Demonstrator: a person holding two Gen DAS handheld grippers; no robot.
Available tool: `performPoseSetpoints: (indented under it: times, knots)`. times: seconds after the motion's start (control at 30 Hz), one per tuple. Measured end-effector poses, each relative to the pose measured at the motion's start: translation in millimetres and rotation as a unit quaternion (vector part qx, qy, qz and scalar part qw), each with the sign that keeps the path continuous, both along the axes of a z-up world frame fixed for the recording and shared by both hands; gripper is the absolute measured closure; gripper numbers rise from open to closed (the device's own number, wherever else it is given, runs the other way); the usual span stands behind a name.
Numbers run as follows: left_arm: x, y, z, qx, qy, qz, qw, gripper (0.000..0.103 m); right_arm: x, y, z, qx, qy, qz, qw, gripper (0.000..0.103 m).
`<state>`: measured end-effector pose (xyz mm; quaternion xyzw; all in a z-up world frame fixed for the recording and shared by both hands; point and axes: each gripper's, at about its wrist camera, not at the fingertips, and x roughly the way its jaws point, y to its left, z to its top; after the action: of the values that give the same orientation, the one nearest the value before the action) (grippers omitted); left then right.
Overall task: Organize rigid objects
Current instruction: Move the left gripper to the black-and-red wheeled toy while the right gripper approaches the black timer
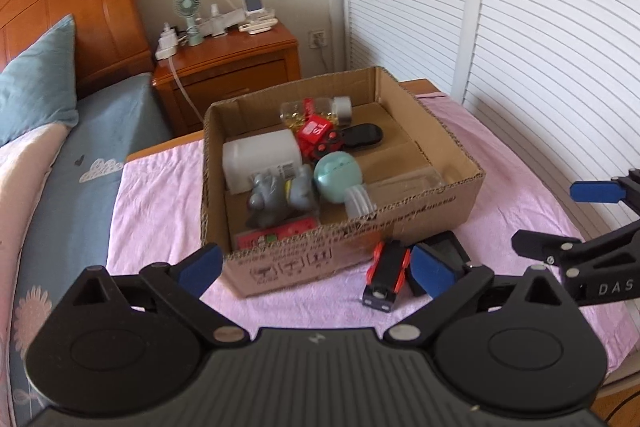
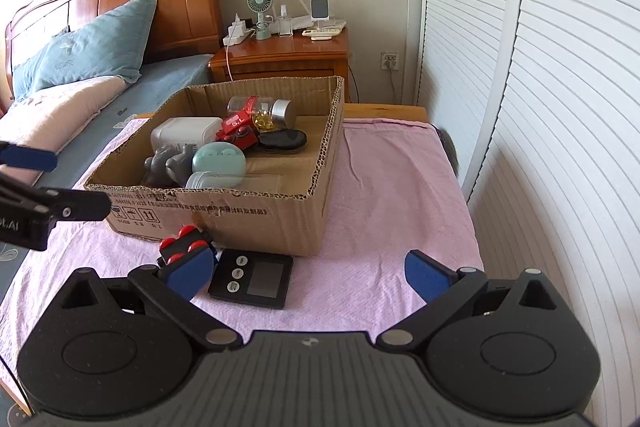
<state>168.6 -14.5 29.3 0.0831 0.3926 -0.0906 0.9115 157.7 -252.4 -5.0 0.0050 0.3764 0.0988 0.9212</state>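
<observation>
The left gripper (image 1: 316, 269) hangs over the pink cloth (image 1: 160, 195) with its blue-padded fingers (image 1: 200, 269) spread wide and nothing between the pads. No earlier view is given, so only the spread itself can be told. Ahead of the fingers, between and beyond the two pads, stands the open cardboard box (image 1: 440, 211). Just inside the right finger, on the cloth against the box's near wall, lies a black toy car (image 1: 386, 275) with red wheels; a black timer (image 1: 450, 247) lies just beyond that finger's pad, partly hidden by it.

Inside the box lie a white bottle (image 1: 260, 155), a grey figure (image 1: 276, 199), a mint round case (image 1: 336, 175), a red cube (image 1: 316, 131), a black oval thing (image 1: 362, 135), a clear jar (image 1: 316, 109) with a silver lid, and a clear cup (image 1: 396, 187) on its side near the front wall.

The right gripper (image 2: 310, 273) also stands with its fingers (image 2: 426, 277) wide apart and empty. The timer (image 2: 252, 277) lies on the cloth between them, nearer the left finger and touching neither. The car (image 2: 184, 241) sits just beyond the left finger's pad, partly covered by it. The box (image 2: 248, 215) stands farther ahead.
</observation>
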Motion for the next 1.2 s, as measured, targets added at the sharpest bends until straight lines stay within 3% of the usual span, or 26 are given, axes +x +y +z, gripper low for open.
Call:
performPoseSetpoints:
  times: [0.33, 0.63, 1.2]
  knots:
    - [-9, -11, -50, -0.032, 0.014, 0.063, 0.9974, 0.003, -4, -14, -12, 0.016, 0.016, -0.013, 1.0, 0.0]
    - [10, -18, -77, -0.051, 0.039, 0.07, 0.9955, 0.003, 0, -20, -22, 0.017, 0.034, -0.02, 0.999, 0.0]
    - [18, 23, -88, -0.081, 0.049, 0.127, 0.9874, 0.002, 12, 9, -34, -0.013, 0.062, 0.007, 0.998, 0.0]
